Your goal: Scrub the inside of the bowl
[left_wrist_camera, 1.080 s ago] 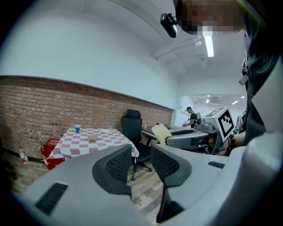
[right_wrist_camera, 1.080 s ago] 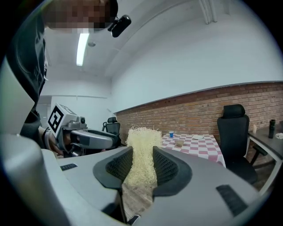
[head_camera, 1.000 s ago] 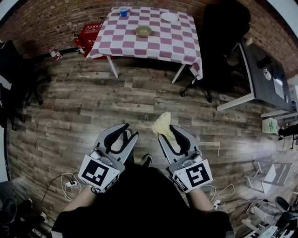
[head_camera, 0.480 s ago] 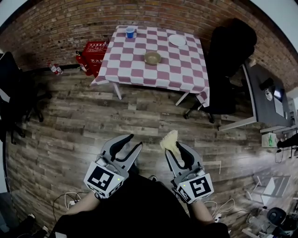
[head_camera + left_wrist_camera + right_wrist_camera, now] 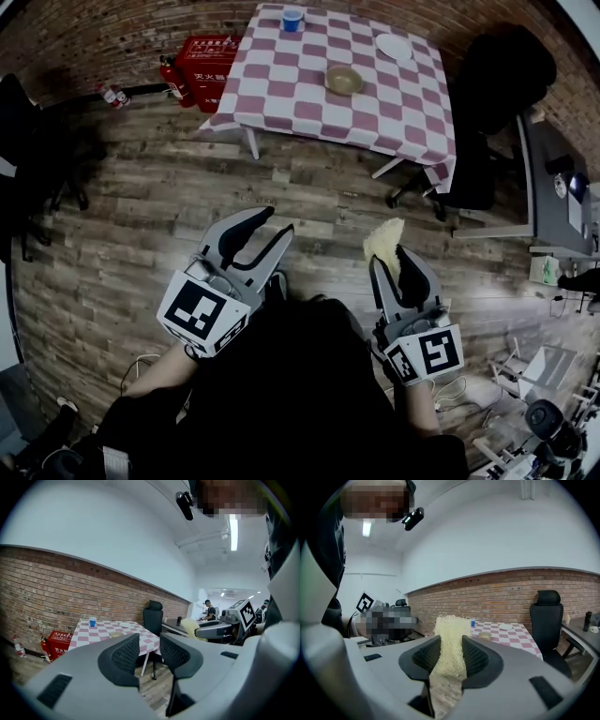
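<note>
With a scrubber [image 5: 384, 240] pinched in the right gripper [image 5: 392, 260] and the left gripper [image 5: 276, 223] spread, the bowl [image 5: 343, 80] is seen near cup [image 5: 292, 20] and plate [image 5: 394, 46] on a checked table [image 5: 281, 94], across plank floor [image 5: 141, 206], by a brick wall [image 5: 122, 37].

You were in an office-like workroom. A brick wall [image 5: 131, 33] ran under white plaster, and the floor [image 5: 141, 206] was dark wood planks. A table [image 5: 300, 103] with a red-and-white checked cloth stood by a black office chair [image 5: 497, 80] and a grey desk [image 5: 548, 187]. A red crate [image 5: 208, 56] and a fire extinguisher [image 5: 169, 73] sat against the wall. Strip lights [image 5: 233, 527] hung overhead, and farther back a person [image 5: 207, 610] sat among more desks.
</note>
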### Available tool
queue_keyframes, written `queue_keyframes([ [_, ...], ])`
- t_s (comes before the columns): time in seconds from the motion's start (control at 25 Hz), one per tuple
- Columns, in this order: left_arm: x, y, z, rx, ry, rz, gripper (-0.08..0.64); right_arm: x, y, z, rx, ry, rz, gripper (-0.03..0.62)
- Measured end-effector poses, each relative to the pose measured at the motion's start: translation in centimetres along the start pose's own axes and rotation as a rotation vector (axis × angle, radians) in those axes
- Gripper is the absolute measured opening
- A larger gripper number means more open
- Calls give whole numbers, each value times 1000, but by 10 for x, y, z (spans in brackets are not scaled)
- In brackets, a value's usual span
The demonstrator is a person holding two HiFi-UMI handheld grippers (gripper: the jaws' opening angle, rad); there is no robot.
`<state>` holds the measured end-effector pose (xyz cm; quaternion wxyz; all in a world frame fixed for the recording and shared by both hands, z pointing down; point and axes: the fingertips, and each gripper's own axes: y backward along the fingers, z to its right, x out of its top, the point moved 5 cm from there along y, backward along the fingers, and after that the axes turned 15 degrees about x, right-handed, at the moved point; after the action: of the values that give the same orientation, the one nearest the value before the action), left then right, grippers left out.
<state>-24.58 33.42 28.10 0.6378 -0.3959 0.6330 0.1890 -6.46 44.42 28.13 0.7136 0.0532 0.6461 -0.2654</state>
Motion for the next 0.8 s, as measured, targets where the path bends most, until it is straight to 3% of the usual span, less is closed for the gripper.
queue_keyframes([
  [0.4, -8, -34, -21, 30, 24, -39, 146, -4, -41, 34, 50, -15, -33, 155],
  [0.8, 18, -125, -28, 99, -1, -52, 146, 14, -84, 139, 123, -12, -22, 155],
])
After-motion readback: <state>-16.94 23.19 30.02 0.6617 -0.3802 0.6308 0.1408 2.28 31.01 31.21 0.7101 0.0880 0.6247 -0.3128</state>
